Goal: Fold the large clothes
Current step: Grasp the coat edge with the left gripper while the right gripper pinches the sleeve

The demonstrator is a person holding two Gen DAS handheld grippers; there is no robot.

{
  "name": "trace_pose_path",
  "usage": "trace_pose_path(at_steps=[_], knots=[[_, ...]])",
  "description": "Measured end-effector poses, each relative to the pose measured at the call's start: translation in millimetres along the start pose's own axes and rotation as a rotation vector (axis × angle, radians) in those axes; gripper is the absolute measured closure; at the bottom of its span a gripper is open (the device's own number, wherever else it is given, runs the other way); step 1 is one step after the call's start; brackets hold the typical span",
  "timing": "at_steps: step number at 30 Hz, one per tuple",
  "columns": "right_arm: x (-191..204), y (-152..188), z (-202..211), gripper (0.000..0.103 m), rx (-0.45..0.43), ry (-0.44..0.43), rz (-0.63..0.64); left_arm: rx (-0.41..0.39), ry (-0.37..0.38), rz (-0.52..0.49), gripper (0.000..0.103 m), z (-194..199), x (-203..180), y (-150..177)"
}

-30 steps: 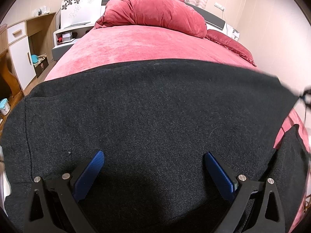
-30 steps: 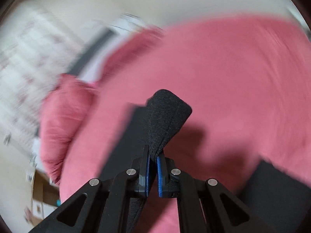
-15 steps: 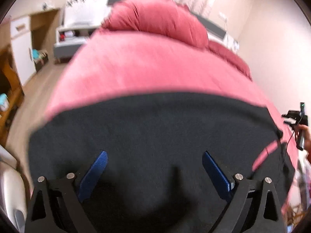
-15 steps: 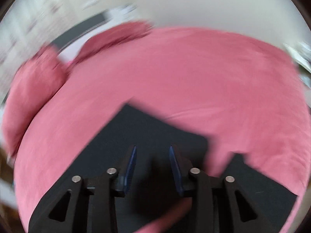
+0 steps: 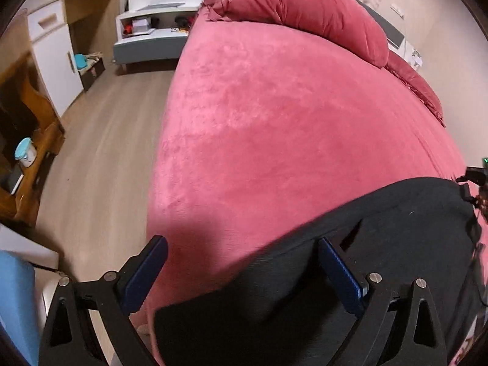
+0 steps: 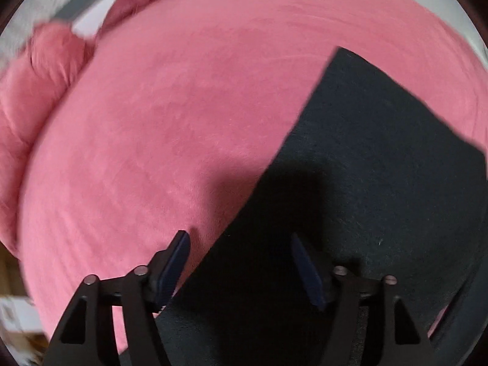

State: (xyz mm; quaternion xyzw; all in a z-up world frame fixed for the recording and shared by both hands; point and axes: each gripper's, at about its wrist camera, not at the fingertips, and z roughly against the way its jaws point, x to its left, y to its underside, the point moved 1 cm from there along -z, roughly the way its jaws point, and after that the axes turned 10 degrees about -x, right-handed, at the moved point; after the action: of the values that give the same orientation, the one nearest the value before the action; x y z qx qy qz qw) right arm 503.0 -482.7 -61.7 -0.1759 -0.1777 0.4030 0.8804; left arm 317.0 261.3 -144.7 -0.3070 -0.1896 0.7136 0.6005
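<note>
Red bed point(image 5: 274, 128) fills both views, plush cover, red pillows point(image 5: 305, 9) at the far end by the headboard. Wood floor point(image 5: 100, 140) and a white cabinet point(image 5: 55, 58) off to the left in the left wrist view.

Dark garment point(image 5: 350, 274) lies flat on the near part of the bed, spread toward the right; its left edge runs on a diagonal. In the right wrist view it point(image 6: 366, 167) shows a straight folded edge and a clean far corner, so it looks at least once folded, judging by the layered edge.

Handling guess: thick, felt-like wool, heavy for clothing. Soft but with body, should hold a crease and not slide on the plush cover. Not fragile. Best hold: pinch a corner or the doubled edge through all layers; a single layer will peel off. Needs a corner in each hand, too wide for one.

Left gripper point(image 5: 241, 262): jaws spread wide, nothing between the pads; one finger over bare bed, the other over cloth. Hovering, not gripping.

Right gripper point(image 6: 241, 253): jaws opening, garment edge lies below the gap, pads not pressing on it. Released.
</note>
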Motion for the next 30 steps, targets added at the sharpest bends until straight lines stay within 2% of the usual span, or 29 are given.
trace_pose_path(at_steps=[3, 5, 6, 7, 8, 10, 11, 12, 13, 15, 17, 22, 25, 30], knots=[[22, 5, -7, 0.033, 0.025, 0.097, 0.139, 0.056, 0.042, -0.007, 0.003, -10, 6, 5], [22, 9, -7, 0.033, 0.009, 0.095, 0.110, 0.062, 0.039, -0.026, 0.003, -11, 5, 7], [22, 11, -7, 0.038, -0.003, 0.095, 0.096, 0.054, 0.041, -0.050, 0.005, -9, 1, 7], [15, 15, -3, 0.045, -0.016, 0.097, 0.091, 0.049, 0.046, -0.055, 0.013, -9, -1, 7], [14, 18, -1, 0.058, -0.033, 0.098, 0.101, 0.035, 0.046, -0.061, 0.018, -6, -3, 8], [9, 20, 4, 0.080, -0.051, 0.087, 0.117, 0.024, 0.044, -0.099, 0.041, -1, -9, 9], [3, 20, 6, 0.087, -0.049, 0.051, 0.099, 0.019, 0.048, -0.142, 0.050, 2, -16, 10], [-4, 20, 7, 0.089, -0.044, 0.013, 0.069, 0.017, 0.055, -0.170, 0.068, 6, -19, 13], [-10, 20, 9, 0.092, -0.042, -0.025, 0.040, 0.011, 0.044, -0.209, 0.081, 10, -26, 13], [-24, 22, 16, 0.093, -0.045, -0.125, -0.042, -0.002, 0.017, -0.257, 0.089, 18, -34, 13], [-34, 25, 28, 0.094, -0.060, -0.200, -0.104, -0.024, -0.008, -0.276, 0.091, 27, -40, 11], [-63, 32, 82, 0.094, -0.115, -0.380, -0.198, -0.130, 0.003, -0.251, 0.092, 65, -44, 6], [-71, 45, 109, 0.094, -0.147, -0.439, -0.210, -0.203, 0.025, -0.245, 0.092, 94, -49, 3], [-136, 42, 167, 0.094, -0.187, -0.523, -0.254, -0.307, 0.068, -0.196, 0.093, 159, -56, 16]])
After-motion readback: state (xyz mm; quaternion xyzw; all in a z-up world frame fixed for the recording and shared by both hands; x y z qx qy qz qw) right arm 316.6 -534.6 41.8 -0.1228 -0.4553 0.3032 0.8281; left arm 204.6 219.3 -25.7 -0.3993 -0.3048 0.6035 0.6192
